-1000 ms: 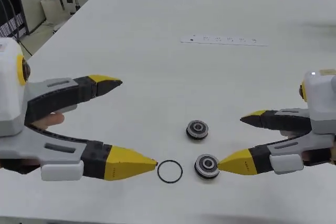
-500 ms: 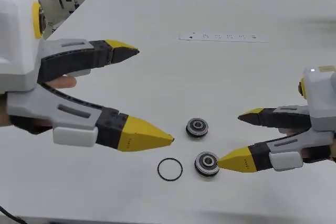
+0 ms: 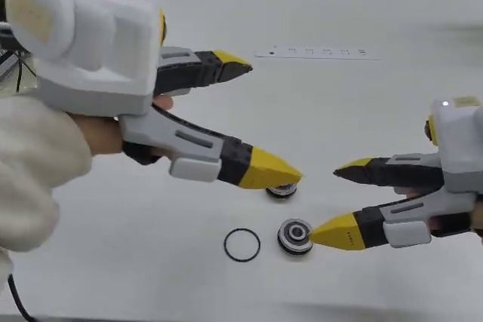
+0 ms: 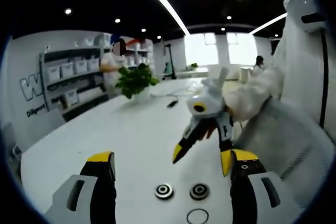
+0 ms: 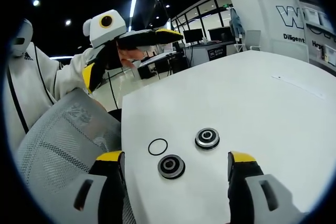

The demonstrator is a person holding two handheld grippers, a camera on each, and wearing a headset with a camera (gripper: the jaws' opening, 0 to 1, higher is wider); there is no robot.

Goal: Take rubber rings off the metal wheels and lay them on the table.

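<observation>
Rubber ring [image 3: 242, 245] number one is down, lying flat and alone on the counter [image 3: 339, 111], just below and a touch left of the left gripper's lower jaw tip. That is exactly where the task wants it, clear of both wheels. The left gripper [image 3: 275, 122] hangs above the counter with its jaws spread wide and nothing between them. Its own view looks down on both wheels and the ring, so I'd call this lining up for a fresh grab, not a grip. In the head view its lower jaw tip overlaps the far wheel [image 3: 282, 190] and hides the top of it. Next along, the near wheel [image 3: 295, 235] sits just right of the loose ring, apart from it. On the right, the right gripper [image 3: 324, 203], also open and empty, has its lower tip at the near wheel's edge, touching or just beside, hard to say. It is most likely bracing the wheel so it won't slide while a ring is peeled. Which wheel is already bare, I can't tell.
</observation>
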